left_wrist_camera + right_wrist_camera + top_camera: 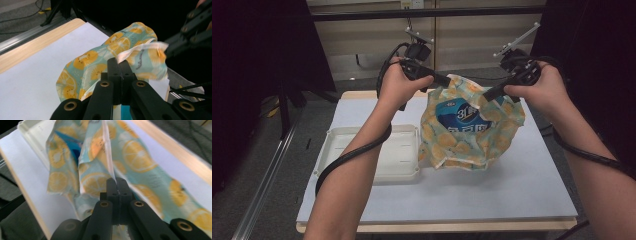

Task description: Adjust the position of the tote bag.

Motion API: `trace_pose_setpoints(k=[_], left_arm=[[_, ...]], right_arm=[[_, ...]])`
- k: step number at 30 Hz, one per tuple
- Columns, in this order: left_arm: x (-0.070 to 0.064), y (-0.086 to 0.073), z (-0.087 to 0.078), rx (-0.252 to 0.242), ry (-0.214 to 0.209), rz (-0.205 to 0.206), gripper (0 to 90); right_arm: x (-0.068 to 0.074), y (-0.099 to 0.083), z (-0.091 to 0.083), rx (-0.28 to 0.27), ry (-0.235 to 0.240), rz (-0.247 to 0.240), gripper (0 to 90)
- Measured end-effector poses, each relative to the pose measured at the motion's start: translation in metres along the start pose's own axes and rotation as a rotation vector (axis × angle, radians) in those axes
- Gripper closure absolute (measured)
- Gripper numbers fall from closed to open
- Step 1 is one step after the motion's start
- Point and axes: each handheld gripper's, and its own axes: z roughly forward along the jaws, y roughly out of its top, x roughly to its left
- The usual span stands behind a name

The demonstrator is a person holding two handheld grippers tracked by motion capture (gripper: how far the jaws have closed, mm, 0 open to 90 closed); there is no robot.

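An orange-slice-patterned plastic bag (469,127) with a blue label hangs above the white table, held by its top edge from both sides. My left gripper (446,81) is shut on the bag's left top corner, and in the left gripper view its jaws (120,65) pinch the bag (105,57) rim. My right gripper (486,93) is shut on the right top corner; the right gripper view shows its jaws (116,183) clamped on a fold of the bag (140,157). The bag's bottom rests near the table surface.
A white shallow tray (337,150) lies on the table's left, just beside the bag. The white table top (512,190) has a wooden edge. Dark curtains stand left and right, and cables trail from both grippers along the forearms.
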Motion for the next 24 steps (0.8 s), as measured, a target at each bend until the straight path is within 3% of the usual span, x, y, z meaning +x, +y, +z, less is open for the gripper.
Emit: trace_pose_setpoints(k=[3, 10, 14, 17, 21, 23, 24], left_arm=[[0.002, -0.002, 0.006, 0.016, -0.012, -0.012, 90.0], [0.008, -0.007, 0.025, 0.046, -0.034, -0.024, 90.0], [0.012, -0.008, 0.031, 0.041, -0.021, -0.048, 90.0], [0.011, -0.007, 0.035, 0.049, 0.008, -0.038, 89.6], [0.011, -0.007, 0.035, 0.039, 0.034, -0.030, 79.6], [0.012, -0.008, 0.033, 0.046, 0.014, -0.042, 77.7], [0.011, -0.010, 0.031, 0.052, 0.028, -0.045, 76.8]], right_arm=[[-0.010, 0.002, -0.007, -0.029, -0.017, 0.018, 90.0], [-0.026, -0.001, -0.002, -0.017, -0.070, 0.050, 90.0], [-0.031, -0.003, 0.003, -0.032, -0.082, 0.061, 90.0], [-0.033, -0.002, 0.005, -0.028, -0.103, 0.054, 90.0], [-0.038, -0.003, 0.007, -0.013, -0.123, 0.069, 90.0], [-0.041, -0.006, 0.006, -0.013, -0.125, 0.077, 90.0], [-0.042, -0.007, 0.006, -0.017, -0.119, 0.076, 90.0]])
